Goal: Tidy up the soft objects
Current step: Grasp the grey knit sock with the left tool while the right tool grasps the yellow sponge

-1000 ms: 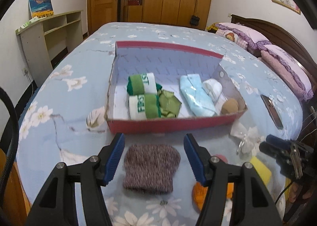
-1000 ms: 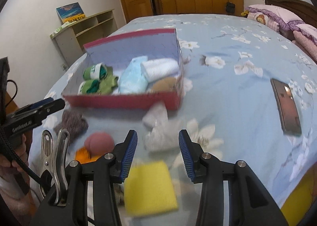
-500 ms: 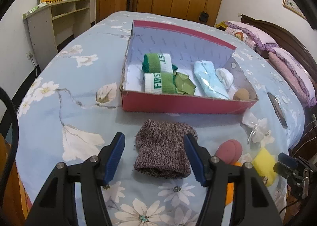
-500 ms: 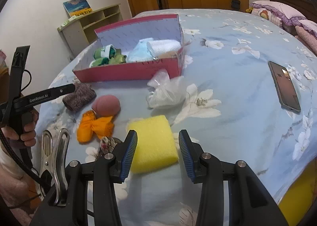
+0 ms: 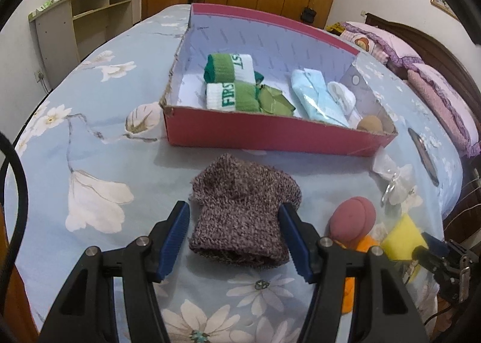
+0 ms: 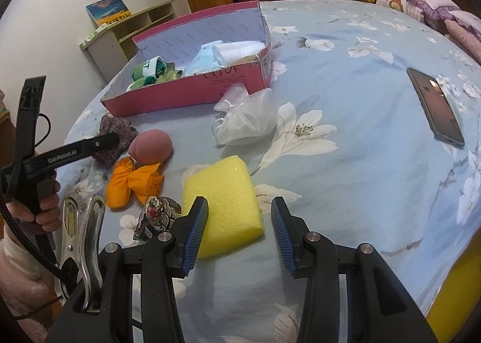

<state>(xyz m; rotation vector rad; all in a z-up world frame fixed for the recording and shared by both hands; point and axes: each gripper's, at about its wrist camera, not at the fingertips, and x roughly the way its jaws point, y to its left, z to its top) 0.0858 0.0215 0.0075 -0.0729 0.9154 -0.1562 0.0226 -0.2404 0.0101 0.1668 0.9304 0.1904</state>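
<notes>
The left gripper point(image 5: 234, 235) stands wide apart, its blue ribbed pads either side of the knitted grey-purple sock roll point(image 5: 240, 210) but not yet pinching it; the roll lies on the flowered bedspread point(image 5: 90, 162) just in front of the pink cardboard box point(image 5: 270, 135). The right gripper point(image 6: 237, 232) is just as wide, straddling the near end of the yellow sponge point(image 6: 222, 201), holding nothing. My worry with the roll is that it is loose, chunky knit, folded over on itself: squeezed only at the near cuff it could unroll or sag as it lifts, and drag against the box's front wall on the way in. The sponge is squashy foam, so a hard pinch would likely fold it and let it spring out. Close by sit a smooth pink egg-shaped makeup puff point(image 6: 151, 147), a crumpled orange cloth point(image 6: 132, 180), and a filmy white mesh pouch point(image 6: 243, 120), all near enough to be nudged. Inside the box are rolled green-and-white socks point(image 5: 231, 84) and a pale blue packet point(image 5: 318, 96); a phone point(image 6: 436, 105) lies well apart
</notes>
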